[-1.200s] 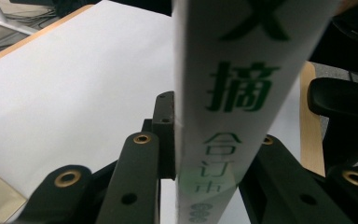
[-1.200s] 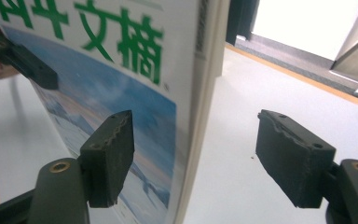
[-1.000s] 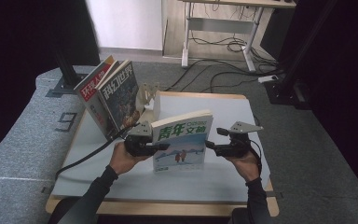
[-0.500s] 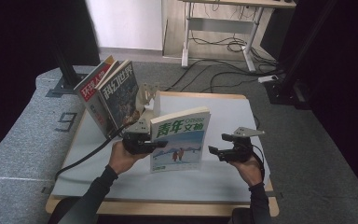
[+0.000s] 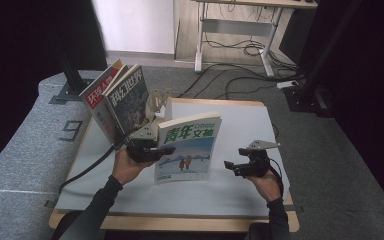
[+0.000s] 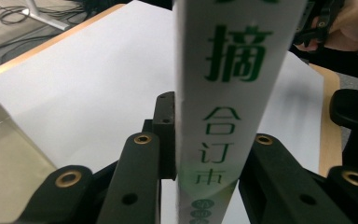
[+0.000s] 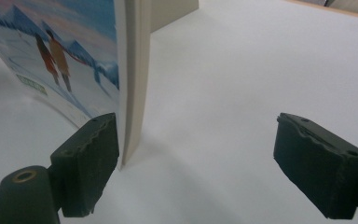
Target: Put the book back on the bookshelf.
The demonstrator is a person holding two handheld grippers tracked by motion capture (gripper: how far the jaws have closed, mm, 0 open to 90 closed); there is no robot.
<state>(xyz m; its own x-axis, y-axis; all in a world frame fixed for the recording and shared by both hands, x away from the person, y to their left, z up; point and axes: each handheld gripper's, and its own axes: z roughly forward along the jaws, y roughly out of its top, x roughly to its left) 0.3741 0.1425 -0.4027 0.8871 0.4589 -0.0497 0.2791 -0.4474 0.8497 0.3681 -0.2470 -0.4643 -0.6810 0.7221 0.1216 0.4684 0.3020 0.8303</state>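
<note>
Clearly the magazine (image 5: pixel 187 149) we are working with is a thick bound volume, standing upright on its bottom edge on the white table top (image 5: pixel 240 125), near the middle and a little toward our side, its snowy cover facing us. We judge it fairly heavy for its size, stiff along the white spine (image 6: pixel 228 107) but soft and bendable at the open page edge (image 7: pixel 133 79), with a glossy cover that could slide between smooth pads. Our left gripper (image 5: pixel 147 149) has its jaws closed on the spine, one pad on each side low down, and that grip alone keeps the volume standing. Our right gripper (image 5: pixel 240 167) stands apart from the magazine's free edge in the high view; its jaws have just been opening and now gape wide with nothing pressed between them, though from its own camera one pad sits just beside the page edge. The spine looks to us the best place to hold, since the pages would splay and bow if pinched alone; a second hold should take cover and pages together, low near the table. Behind and to the left, two more magazines (image 5: pixel 117 102) lean in a pale bookstand (image 5: pixel 157 102), well apart from our volume.
</note>
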